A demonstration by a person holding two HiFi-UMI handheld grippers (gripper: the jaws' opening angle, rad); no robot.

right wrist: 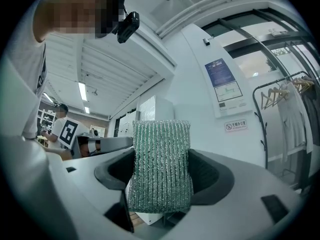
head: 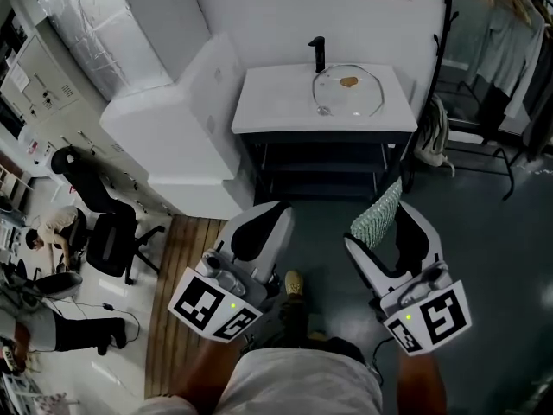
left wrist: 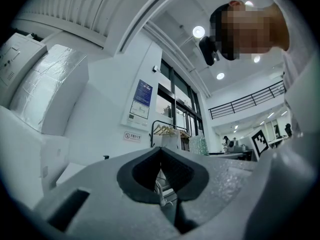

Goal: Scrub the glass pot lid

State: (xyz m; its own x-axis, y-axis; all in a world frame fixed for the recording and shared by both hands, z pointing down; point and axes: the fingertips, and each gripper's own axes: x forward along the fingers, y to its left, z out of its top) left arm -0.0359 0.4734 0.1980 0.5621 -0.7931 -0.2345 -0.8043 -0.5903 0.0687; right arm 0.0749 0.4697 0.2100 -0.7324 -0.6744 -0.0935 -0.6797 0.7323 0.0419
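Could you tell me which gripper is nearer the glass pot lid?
Right. The right gripper is nearly straight before the glass pot lid; the left gripper is offset leftward.

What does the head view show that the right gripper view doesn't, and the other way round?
Only the head view shows the glass pot lid, marked with a brownish smear, lying on the white sink counter beside a black tap, well ahead of both tongs.
Only the right gripper view shows a blue wall poster and, close up, the jaws pressing on both sides of the green scrub pad, which stands upright.
Both show the right tongs holding that pad, and the left tongs.
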